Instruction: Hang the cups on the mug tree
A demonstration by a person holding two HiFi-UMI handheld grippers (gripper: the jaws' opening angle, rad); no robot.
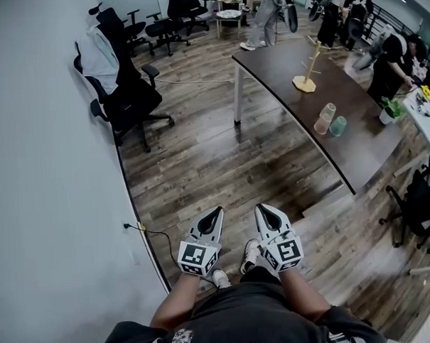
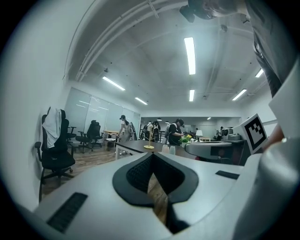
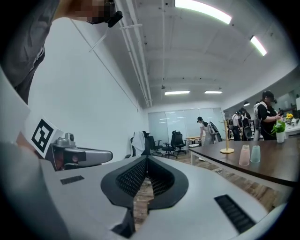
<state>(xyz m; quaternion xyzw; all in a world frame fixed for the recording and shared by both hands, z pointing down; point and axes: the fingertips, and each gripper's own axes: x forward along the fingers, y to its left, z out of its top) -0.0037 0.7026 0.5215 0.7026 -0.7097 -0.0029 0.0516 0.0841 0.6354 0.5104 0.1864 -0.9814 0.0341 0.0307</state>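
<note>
A wooden mug tree (image 1: 306, 69) stands on the dark table (image 1: 274, 61) at the upper right. Nearer the table's front edge a pink cup (image 1: 325, 118) and a teal cup (image 1: 338, 126) stand side by side. My left gripper (image 1: 218, 212) and right gripper (image 1: 261, 208) hang side by side over the wood floor, far short of the table, both shut and empty. The right gripper view has the mug tree (image 3: 227, 140), pink cup (image 3: 244, 155) and teal cup (image 3: 255, 153) off to the right. In the left gripper view the mug tree (image 2: 149, 140) is small and straight ahead.
A black office chair (image 1: 123, 93) draped with a white garment stands by the left wall. A cable (image 1: 150, 234) runs from a wall socket. A potted plant (image 1: 391, 110) sits at the table's far side. People stand beyond the table, with more chairs at the back.
</note>
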